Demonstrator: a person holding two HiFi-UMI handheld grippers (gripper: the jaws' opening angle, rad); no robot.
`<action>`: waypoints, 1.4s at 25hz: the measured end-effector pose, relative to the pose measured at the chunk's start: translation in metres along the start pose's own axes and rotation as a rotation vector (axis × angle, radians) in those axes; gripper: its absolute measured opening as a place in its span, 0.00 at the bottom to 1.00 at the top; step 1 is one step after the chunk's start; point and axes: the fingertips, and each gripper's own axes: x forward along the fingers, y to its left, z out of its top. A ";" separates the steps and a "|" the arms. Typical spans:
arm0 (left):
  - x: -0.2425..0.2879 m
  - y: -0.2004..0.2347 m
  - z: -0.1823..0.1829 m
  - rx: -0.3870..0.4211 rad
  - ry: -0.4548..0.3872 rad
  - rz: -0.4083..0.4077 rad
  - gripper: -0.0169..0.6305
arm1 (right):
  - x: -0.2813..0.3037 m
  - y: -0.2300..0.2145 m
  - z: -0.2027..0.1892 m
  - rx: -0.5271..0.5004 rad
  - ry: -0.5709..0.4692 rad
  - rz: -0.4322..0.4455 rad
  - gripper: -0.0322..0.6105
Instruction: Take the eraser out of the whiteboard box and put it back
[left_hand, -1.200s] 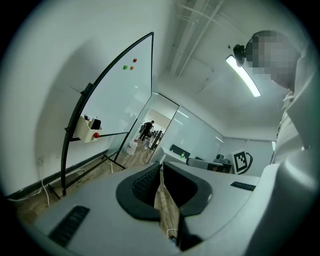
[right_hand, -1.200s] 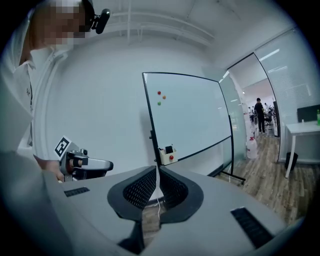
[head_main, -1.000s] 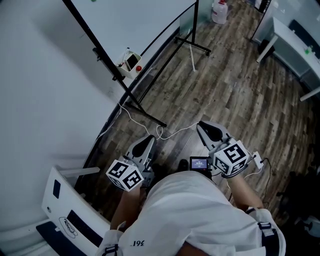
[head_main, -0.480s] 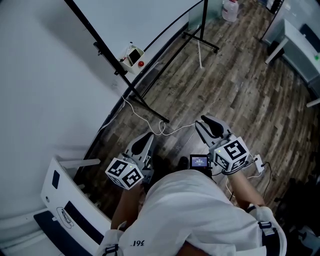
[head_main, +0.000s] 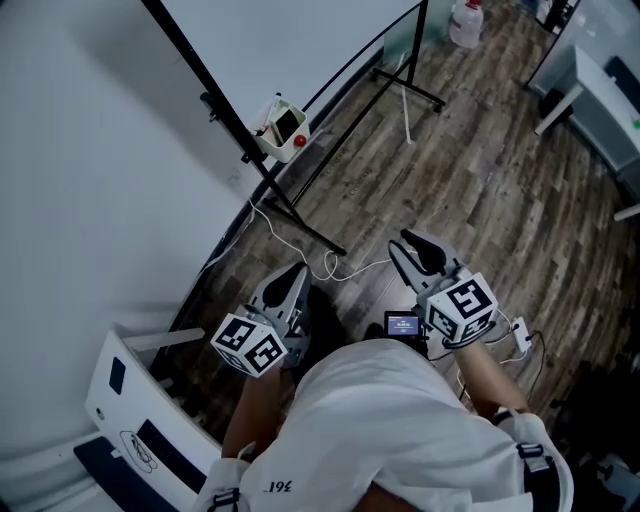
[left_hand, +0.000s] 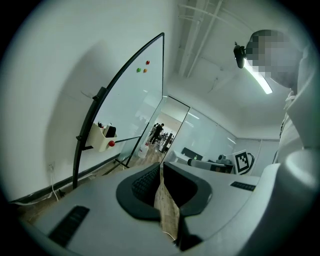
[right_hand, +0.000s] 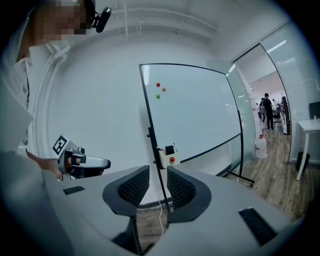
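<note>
The eraser (right_hand: 170, 149) stands as a dark block in the box (right_hand: 164, 161), which hangs on the black edge post of the whiteboard (right_hand: 195, 110). A red ball (right_hand: 172, 159) sits on the box's front.

Both grippers are well apart from the box and touch neither it nor the eraser. In the right gripper view the box shows just above the gap between the jaws, almost in line with them. In the left gripper view it lies far off to the left of the jaws. In the head view it hangs beyond the left gripper (head_main: 297, 272), with the right gripper (head_main: 415, 250) lower and to the right.

The right gripper's jaws have just been opening and now stand narrowly apart. Nothing is between them; only the distant post and floor show through the gap. The left gripper's jaws are all but together, leaving a thin slit with nothing in it.

Both grippers are held out low in front of the person's white shirt (head_main: 380, 430), over the wood floor (head_main: 480, 180). A white cable (head_main: 330, 265) runs across the floor between them.
</note>
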 end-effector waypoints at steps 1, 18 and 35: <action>0.002 0.009 0.006 0.000 0.001 -0.004 0.04 | 0.009 0.001 0.004 0.000 0.000 -0.003 0.22; 0.026 0.118 0.074 0.026 0.061 -0.101 0.08 | 0.137 0.011 0.042 0.008 0.007 -0.075 0.24; 0.033 0.159 0.083 0.011 0.066 -0.123 0.08 | 0.191 0.014 0.052 -0.007 0.020 -0.083 0.28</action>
